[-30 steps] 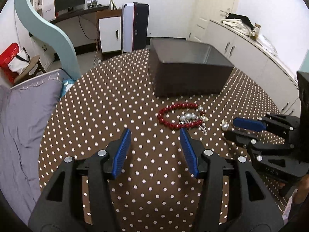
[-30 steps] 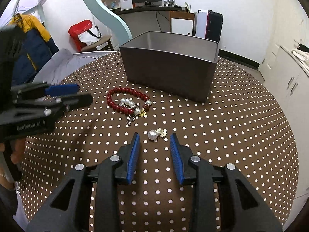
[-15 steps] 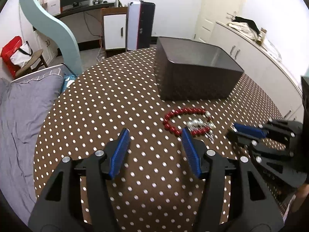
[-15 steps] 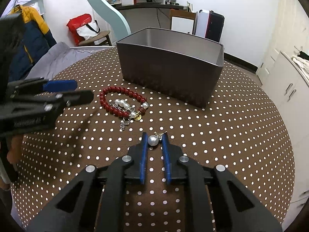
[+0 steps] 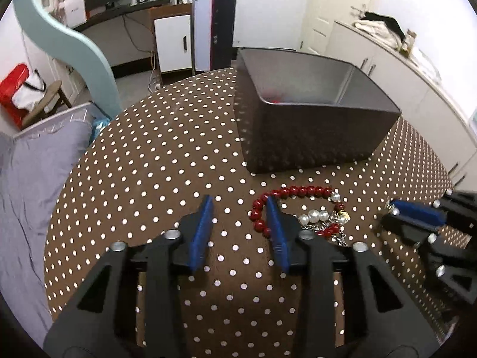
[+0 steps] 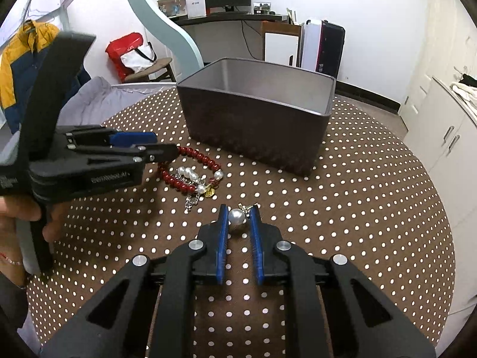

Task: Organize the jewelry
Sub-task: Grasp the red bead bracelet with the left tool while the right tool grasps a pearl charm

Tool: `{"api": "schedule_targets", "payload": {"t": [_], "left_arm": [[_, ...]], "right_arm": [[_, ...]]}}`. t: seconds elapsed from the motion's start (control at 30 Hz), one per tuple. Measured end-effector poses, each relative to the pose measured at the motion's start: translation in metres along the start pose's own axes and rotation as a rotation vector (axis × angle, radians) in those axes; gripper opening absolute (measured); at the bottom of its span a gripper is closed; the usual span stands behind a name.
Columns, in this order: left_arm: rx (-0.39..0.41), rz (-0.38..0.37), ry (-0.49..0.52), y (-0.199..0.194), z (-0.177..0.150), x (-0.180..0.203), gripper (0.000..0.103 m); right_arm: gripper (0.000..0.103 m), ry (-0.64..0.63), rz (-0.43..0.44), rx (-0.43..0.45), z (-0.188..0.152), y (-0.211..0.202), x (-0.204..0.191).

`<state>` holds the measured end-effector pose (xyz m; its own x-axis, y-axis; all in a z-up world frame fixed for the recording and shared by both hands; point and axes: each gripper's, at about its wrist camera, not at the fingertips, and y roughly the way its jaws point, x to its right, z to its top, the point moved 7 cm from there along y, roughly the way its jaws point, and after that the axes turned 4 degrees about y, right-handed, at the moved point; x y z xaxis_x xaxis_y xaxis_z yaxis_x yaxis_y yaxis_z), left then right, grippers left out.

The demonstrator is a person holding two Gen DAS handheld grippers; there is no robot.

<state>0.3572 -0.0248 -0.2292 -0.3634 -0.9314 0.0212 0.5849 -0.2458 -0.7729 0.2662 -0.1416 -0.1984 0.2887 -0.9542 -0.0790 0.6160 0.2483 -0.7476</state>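
A red bead bracelet (image 5: pixel 298 192) (image 6: pixel 190 183) with a pearl and chain piece (image 5: pixel 316 217) (image 6: pixel 190 174) lies on the dotted table in front of the dark box (image 5: pixel 313 137) (image 6: pixel 256 137). My left gripper (image 5: pixel 240 208) is open just left of the bracelet, its right finger over the red beads; it also shows at the left of the right wrist view (image 6: pixel 149 146). My right gripper (image 6: pixel 238 213) is shut on a pearl earring (image 6: pixel 237 217), low over the table; it also shows in the left wrist view (image 5: pixel 396 211). Something red lies inside the box (image 5: pixel 275 100).
The round table with a brown, white-dotted cloth (image 5: pixel 167 161) (image 6: pixel 372 197) drops off at its edges. A grey bed (image 5: pixel 29 161) is to the left, white cabinets (image 5: pixel 417 95) to the right.
My right gripper closed on the pearl earring and holds it. My left gripper moved forward and right, up to the red bracelet, its jaws a little narrower.
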Motion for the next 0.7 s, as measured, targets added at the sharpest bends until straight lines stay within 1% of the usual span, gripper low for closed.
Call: {"api": "schedule_targets", "payload": {"t": [0.03,0.1,0.13,0.17,0.2,0.23,0.27,0.3,0.4,0.5,0.57,0.7], "left_arm": [[0.002,0.003,0.005,0.0,0.0,0.001,0.027],[0.01,0.014,0.046,-0.001,-0.001,0.005,0.021],[0.014,0.007,0.061,-0.001,-0.002,0.009,0.011],[0.015,0.007,0.07,-0.002,-0.001,0.012,0.009],[0.016,0.01,0.078,-0.002,-0.002,0.014,0.009],[0.016,-0.002,0.075,-0.003,-0.002,0.015,0.008],[0.017,-0.029,0.06,-0.004,-0.002,0.015,0.008],[0.016,-0.085,0.031,-0.007,-0.002,0.015,0.008],[0.03,-0.204,-0.02,-0.019,0.001,0.018,0.008],[0.062,-0.278,-0.032,-0.036,0.01,0.027,0.008],[0.086,-0.318,-0.028,-0.048,0.016,0.034,0.008],[0.129,-0.353,0.001,-0.07,0.028,0.049,0.008]], "right_arm": [[0.013,0.004,0.002,0.004,0.001,-0.001,0.001],[0.013,0.01,0.002,0.01,0.004,-0.002,0.003],[0.013,0.012,0.003,0.015,0.006,-0.003,0.002],[0.013,0.015,0.003,0.018,0.006,-0.003,0.002],[0.013,0.018,0.005,0.022,0.007,-0.004,0.003],[0.013,0.019,0.007,0.026,0.008,-0.005,0.003],[0.013,0.02,0.009,0.029,0.01,-0.006,0.002],[0.013,0.02,0.013,0.034,0.011,-0.009,0.001],[0.013,0.025,0.019,0.047,0.016,-0.015,0.002],[0.013,0.036,0.032,0.063,0.021,-0.023,0.004],[0.013,0.044,0.036,0.075,0.024,-0.027,0.006],[0.013,0.052,0.042,0.097,0.032,-0.036,0.008]]}}
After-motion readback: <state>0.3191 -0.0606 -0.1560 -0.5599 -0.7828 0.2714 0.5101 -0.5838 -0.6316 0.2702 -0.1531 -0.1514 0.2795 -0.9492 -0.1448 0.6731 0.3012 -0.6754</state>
